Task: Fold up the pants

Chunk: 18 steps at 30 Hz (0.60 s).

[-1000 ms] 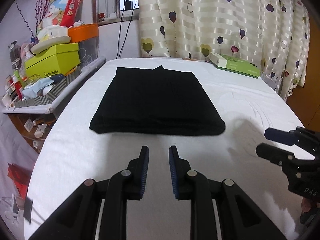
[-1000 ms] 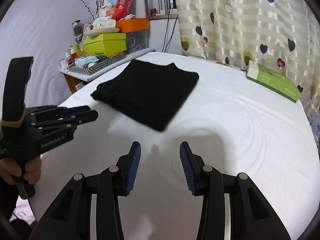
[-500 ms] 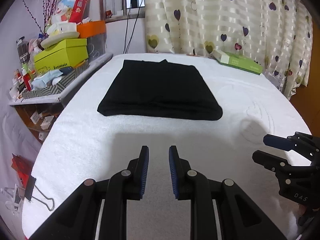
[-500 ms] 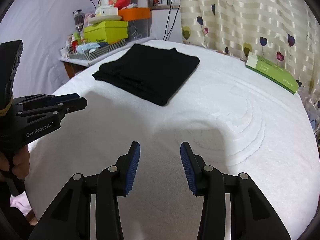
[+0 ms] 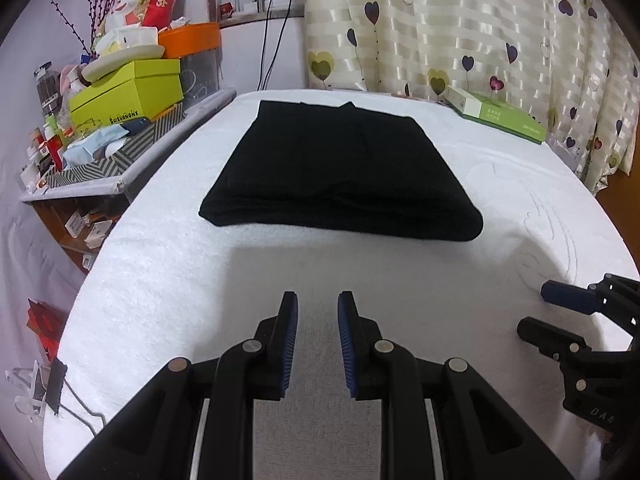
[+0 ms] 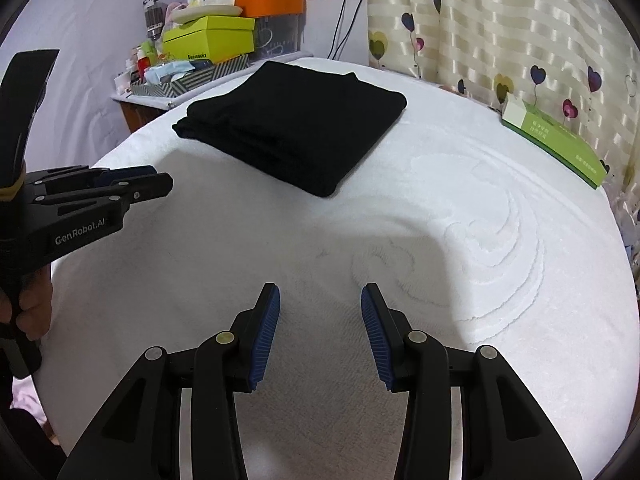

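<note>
A: Where are the pants (image 5: 340, 172)?
B: Folded into a black rectangle, lying flat on the white tabletop (image 5: 160, 280), well ahead of both grippers.
A: And the grippers?
B: The left gripper (image 5: 317, 312) is narrowly parted, the right gripper (image 6: 320, 304) wider; both are empty, above bare cloth.

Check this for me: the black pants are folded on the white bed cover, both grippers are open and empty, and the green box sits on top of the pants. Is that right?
One part is wrong. The green box does not sit on the black pants; it lies apart from them near the curtain, as the right wrist view shows. The rest holds: the pants are folded on the white bed cover, and the left gripper and right gripper are open and empty.
</note>
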### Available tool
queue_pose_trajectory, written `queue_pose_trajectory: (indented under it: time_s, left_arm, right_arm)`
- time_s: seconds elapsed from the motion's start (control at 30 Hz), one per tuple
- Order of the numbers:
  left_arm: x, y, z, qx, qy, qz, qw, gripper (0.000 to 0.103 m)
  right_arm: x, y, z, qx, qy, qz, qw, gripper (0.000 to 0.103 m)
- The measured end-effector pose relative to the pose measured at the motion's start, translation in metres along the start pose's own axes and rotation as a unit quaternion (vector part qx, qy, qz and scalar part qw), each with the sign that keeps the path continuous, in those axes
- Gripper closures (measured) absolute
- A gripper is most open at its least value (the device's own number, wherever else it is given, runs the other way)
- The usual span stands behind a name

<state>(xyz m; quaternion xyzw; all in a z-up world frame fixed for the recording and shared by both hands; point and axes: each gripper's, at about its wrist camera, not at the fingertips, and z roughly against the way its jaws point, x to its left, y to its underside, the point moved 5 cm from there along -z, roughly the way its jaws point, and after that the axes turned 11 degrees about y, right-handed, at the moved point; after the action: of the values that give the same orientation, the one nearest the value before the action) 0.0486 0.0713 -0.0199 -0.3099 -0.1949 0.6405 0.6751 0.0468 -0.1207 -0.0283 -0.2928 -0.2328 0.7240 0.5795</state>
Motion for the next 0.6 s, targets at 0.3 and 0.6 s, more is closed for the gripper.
queue_pose_trajectory:
  time_s: [0.3, 0.6]
  left_arm:
    - [0.0019, 0.0034, -0.0053, 0.013, 0.0, 0.004, 0.9999, 0.08]
    - [-0.0002, 0.002, -0.0104, 0.02, -0.006, -0.008, 0.9997, 0.08]
  right_arm:
    - [-0.0001, -0.0019, -0.004, 0.006, 0.001, 0.002, 1.0, 0.058]
    - [0.0023, -0.0072, -0.0083, 0.006, -0.001, 0.005, 1.0, 0.056]
